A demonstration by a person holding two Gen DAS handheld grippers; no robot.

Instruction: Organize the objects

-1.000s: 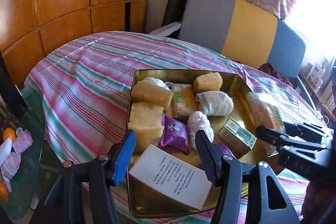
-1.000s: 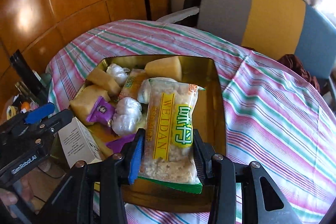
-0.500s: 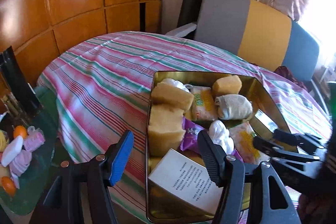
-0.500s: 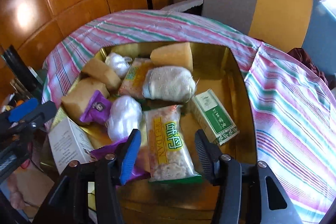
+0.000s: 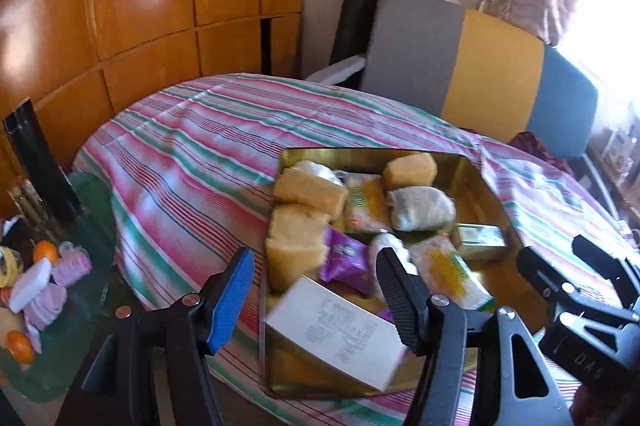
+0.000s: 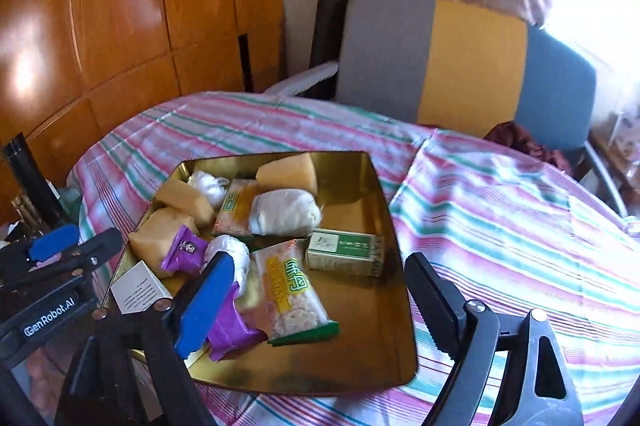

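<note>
Both grippers, left gripper (image 5: 316, 290) and right gripper (image 6: 320, 300), are being held spread, empty. Snack packet (image 6: 294, 296) in tin (image 6: 360, 354) is looking light, crinkly, slippery; best pinched across its middle.

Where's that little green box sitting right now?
The green box lies inside the gold tray, toward its right side in the right wrist view, beside the yellow snack packet.

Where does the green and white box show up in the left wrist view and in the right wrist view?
Left wrist view: the green and white box lies right of centre, by the gold tray's right wall.
Right wrist view: the green and white box lies near the middle, just right of the yellow Weidan snack packet.
Shared landmark: the white mesh-wrapped bundle sits just beyond the box in both.
</note>
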